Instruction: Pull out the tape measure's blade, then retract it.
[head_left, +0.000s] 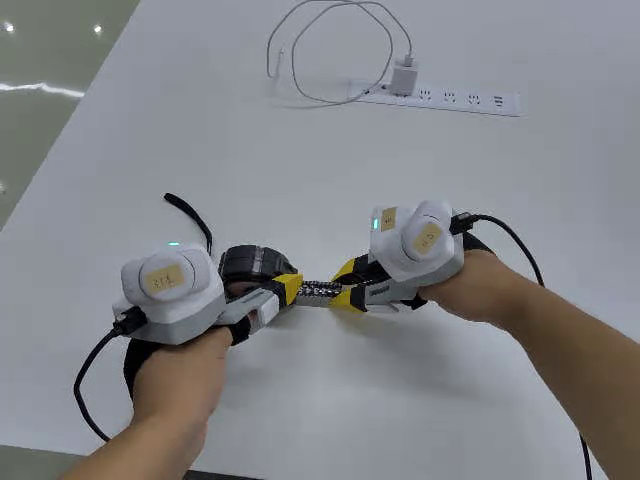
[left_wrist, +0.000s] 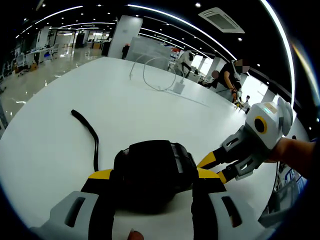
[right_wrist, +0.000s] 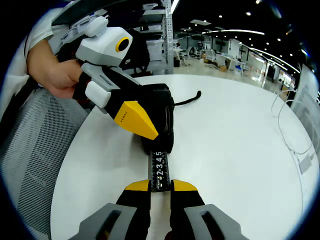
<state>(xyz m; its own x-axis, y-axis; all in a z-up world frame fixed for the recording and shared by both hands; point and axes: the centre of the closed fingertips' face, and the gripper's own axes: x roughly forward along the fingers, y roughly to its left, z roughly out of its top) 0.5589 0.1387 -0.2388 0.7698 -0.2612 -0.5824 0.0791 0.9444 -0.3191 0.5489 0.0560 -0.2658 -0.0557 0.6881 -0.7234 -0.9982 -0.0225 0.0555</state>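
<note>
Left claw (left_wrist: 152, 176) grips the black case (left_wrist: 150, 157), which sits between its jaws on the table (head_left: 300, 150); right claw (right_wrist: 160, 187) pinches the blade (right_wrist: 159, 169) near its tip; a short run of blade spans the gap between both claws; a strap (left_wrist: 90, 135) trails beyond the left claw.

Broad bare table (head_left: 180, 130) is left open to the left and right of the tape measure (head_left: 255, 265). The far side is obstructed by a power strip (head_left: 450, 98), a charger (head_left: 404, 75) and a looped cable (head_left: 325, 101). A black strap (head_left: 190, 210) lies just far-left of the case. The narrow gap between the left gripper (head_left: 278, 290) and the right gripper (head_left: 345, 293) is spanned by the blade (head_left: 318, 291).
</note>
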